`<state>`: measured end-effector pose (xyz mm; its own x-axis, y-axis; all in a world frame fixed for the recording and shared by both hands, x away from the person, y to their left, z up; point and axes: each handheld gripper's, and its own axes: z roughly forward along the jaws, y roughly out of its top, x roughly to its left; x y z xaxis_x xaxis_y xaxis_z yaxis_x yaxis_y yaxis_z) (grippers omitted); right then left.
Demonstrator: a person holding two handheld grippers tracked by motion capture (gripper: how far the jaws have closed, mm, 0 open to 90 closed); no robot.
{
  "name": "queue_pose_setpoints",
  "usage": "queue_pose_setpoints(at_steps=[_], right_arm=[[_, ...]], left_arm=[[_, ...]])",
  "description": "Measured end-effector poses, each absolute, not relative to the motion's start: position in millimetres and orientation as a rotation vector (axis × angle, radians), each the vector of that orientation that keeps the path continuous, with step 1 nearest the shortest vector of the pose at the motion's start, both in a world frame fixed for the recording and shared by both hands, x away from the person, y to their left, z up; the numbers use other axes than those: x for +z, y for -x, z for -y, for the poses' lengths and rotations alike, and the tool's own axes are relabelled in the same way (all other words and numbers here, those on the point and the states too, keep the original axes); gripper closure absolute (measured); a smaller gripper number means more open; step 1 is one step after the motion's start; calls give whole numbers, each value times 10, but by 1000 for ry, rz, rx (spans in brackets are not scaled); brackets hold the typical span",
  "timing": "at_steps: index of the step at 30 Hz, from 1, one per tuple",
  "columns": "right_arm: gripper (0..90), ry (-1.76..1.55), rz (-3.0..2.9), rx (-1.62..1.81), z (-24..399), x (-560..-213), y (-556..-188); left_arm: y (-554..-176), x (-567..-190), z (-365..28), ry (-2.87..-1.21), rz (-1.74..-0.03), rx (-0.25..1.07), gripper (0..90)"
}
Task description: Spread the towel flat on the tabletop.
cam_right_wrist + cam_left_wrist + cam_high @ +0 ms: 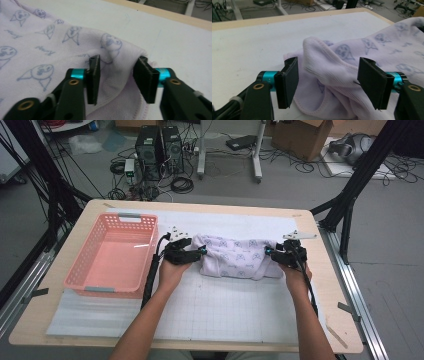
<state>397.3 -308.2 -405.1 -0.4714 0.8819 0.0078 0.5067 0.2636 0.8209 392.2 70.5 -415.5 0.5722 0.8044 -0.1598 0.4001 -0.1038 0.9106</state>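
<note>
A pale lilac garment [235,256] printed with small cartoon faces lies bunched on the white mat in the middle of the table. My left gripper [202,250] sits at its left end, my right gripper [267,251] at its right end. In the left gripper view the left gripper [329,62] stands wide open around a raised fold of the garment [342,50], with its pads clear of the cloth. In the right gripper view the right gripper [118,60] is open too, and the hemmed corner of the garment [50,37] lies between its jaws with gaps on both sides.
A pink plastic basket [120,291] stands on the left part of the table, close to my left forearm. The white gridded mat [210,310] covers most of the wooden tabletop. Black frame posts rise at both far corners.
</note>
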Motion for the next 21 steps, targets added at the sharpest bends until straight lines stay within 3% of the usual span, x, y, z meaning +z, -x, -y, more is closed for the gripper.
queue_pose_setpoints(at_steps=[6,10,21], right_arm=[[494,-1192,-2058,1074,3112,-3832,-3752],[534,-1180,-2030,1191,3193,-3762,-3548],[561,-1171,-2117,1258,3303,-4216,-3068]], left_arm=[[-3635,-4121,-767,-1735,-899,416,421],[-3553,-4230,-685,-1805,-847,351,488],[-3515,-4474,-304,-1925,-808,305,500]])
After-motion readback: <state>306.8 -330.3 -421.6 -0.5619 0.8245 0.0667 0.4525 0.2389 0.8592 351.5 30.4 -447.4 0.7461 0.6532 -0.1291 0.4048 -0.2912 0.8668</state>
